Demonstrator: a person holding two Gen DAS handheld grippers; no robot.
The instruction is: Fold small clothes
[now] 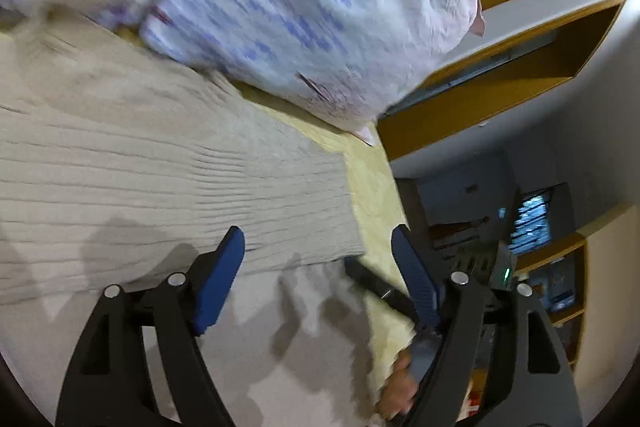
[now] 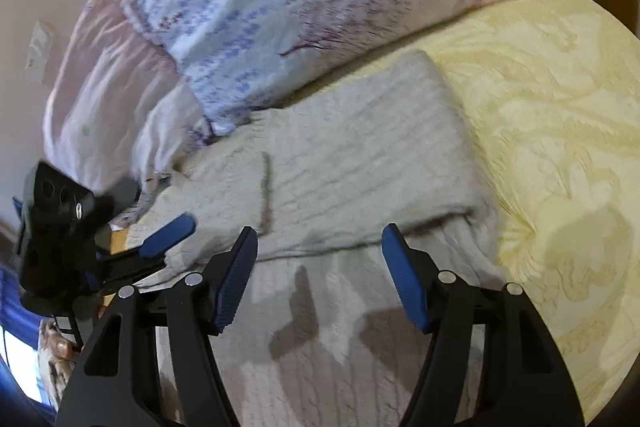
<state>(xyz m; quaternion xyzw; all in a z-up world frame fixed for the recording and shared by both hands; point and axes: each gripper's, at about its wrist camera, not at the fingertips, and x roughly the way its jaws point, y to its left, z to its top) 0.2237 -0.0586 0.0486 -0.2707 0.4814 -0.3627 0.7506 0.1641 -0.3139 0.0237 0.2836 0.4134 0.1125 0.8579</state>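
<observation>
Yellow patterned bedspread (image 2: 560, 115) is covering the bed, with a wooden headboard or frame (image 1: 500, 83) showing past its edge in the left wrist view. A grey ribbed knit garment (image 2: 352, 155) is lying flat on the bedspread, directly ahead of and under both claws; one part is lying folded over the rest, its lower edge running across just beyond the right claw's tips. The garment's far end is touching a pillow with blue and purple print (image 2: 256, 7), which is sitting beyond the claws. A second, pale pink pillow (image 2: 100, 79) is lying to the left of that one, partly tucked under it.

Left claw (image 1: 316, 267) is standing wide open over the garment's near edge, nothing between the blue pads, not pressing on cloth. In the right wrist view the same claw (image 2: 168, 233) is showing at far left, beside the garment's left edge, blurred, one blue pad visible. Whether it is touching the knit there I cannot tell.

Right claw (image 2: 320, 267) is hanging open above the lower part of the garment, pads well apart, nothing held, shadows of its fingers falling on the knit just below it.

A person's hand (image 1: 400, 387) is gripping a handle at the lower right of the left wrist view, partly hidden by the claw's arm. Fingers of a hand (image 2: 60, 351) are showing at lower left of the right wrist view.
</observation>
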